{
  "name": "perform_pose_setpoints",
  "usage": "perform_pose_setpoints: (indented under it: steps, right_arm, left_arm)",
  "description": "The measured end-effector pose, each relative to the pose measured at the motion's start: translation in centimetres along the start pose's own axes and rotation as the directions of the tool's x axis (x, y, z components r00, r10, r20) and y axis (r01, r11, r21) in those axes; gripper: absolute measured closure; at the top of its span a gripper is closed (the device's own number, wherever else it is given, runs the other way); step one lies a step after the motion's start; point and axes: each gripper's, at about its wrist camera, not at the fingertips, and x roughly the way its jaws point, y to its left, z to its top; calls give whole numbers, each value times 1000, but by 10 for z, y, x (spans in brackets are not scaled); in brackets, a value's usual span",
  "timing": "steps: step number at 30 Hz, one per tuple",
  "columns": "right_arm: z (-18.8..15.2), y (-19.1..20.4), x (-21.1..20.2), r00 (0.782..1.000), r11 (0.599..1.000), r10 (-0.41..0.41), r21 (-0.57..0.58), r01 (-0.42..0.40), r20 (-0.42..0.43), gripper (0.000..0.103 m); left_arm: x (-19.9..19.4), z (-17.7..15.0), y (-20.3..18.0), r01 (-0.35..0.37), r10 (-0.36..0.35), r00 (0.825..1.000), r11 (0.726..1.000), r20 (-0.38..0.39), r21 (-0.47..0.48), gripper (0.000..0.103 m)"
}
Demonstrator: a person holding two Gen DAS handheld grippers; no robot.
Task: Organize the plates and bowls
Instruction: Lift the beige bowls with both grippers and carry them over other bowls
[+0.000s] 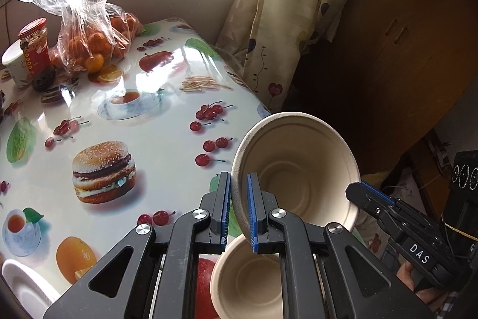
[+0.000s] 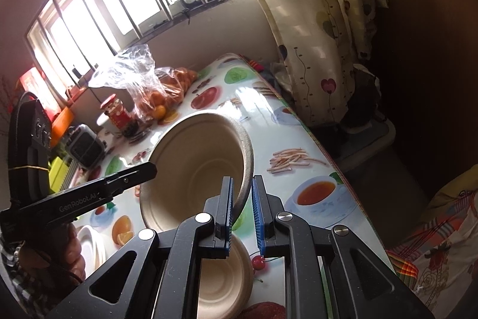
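Holding the beige pulp bowl [image 1: 298, 169] tilted in the air above the near edge of the desk [image 1: 167, 139], I have both tools on it: the left hand-held gripper [image 1: 239, 211] is clenched on one side of its rim, and the right hand-held gripper [image 2: 242, 217] grasps the opposite side of the rim between its blue pads. Directly beneath sits a second, matching bowl [image 1: 248, 280] upright on the desk, so I judge the lifted one is about to be nested into it or has just come off it; I cannot tell which. A white plate [image 1: 21, 283] lies at the near left corner, possibly a small stack of plates, though the fisheye edge blurs it. So the sorting looks only partly done: the bowls are not yet stacked and the plates lie apart. Farther back stand a red-lidded jar [image 1: 34, 50], a bag of oranges [image 1: 92, 44] and a white cup [image 1: 12, 65]. Readable writing: "DAS" on the right tool's arm and "GenRobot.AI" on the left's; the jar's label is illegible.
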Motion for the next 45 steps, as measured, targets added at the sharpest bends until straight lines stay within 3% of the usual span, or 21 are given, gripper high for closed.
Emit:
perform_pose_setpoints:
  steps: [31,45]
  right_arm:
    - [-50,29,-42,1000,1000,12,-3,-11,10,89]
    - [-67,31,-40,1000,1000,6,15,-6,-10,89]
  left_arm:
    - [-46,-50,6,31,-30,999,999,16,-25,93]
    - [-42,-65,10,22,-22,1000,999,-15,-31,93]
